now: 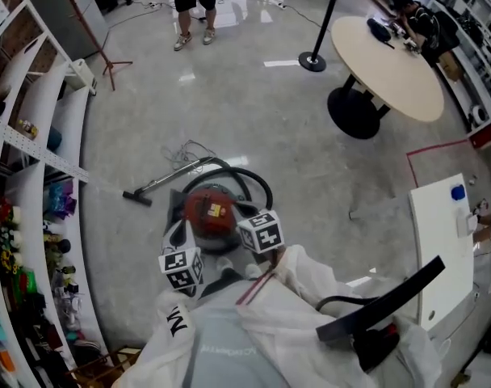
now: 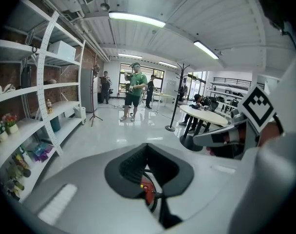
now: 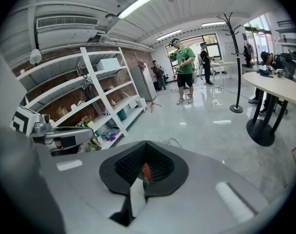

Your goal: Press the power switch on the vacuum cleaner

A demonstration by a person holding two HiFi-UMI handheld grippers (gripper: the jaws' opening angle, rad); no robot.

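Note:
The red canister vacuum cleaner (image 1: 211,211) sits on the grey floor just ahead of me, with its black hose (image 1: 247,178) looped behind it. I cannot pick out its power switch. My left gripper (image 1: 176,234) hovers at the vacuum's left side and my right gripper (image 1: 247,215) at its right side, both just above it. In the left gripper view, the left gripper (image 2: 148,147) is shut and empty, and a strip of the red vacuum (image 2: 147,189) shows through the slit below the pads. The right gripper (image 3: 145,145) is likewise shut, with the red vacuum (image 3: 146,173) visible behind.
The vacuum's wand and floor nozzle (image 1: 161,183) lie to the left, with a loose cord (image 1: 185,150) behind. White shelving (image 1: 35,217) runs along the left. A round table (image 1: 387,63), a stanchion (image 1: 314,59) and a standing person (image 1: 195,6) are farther off. A white cabinet (image 1: 443,241) stands at the right.

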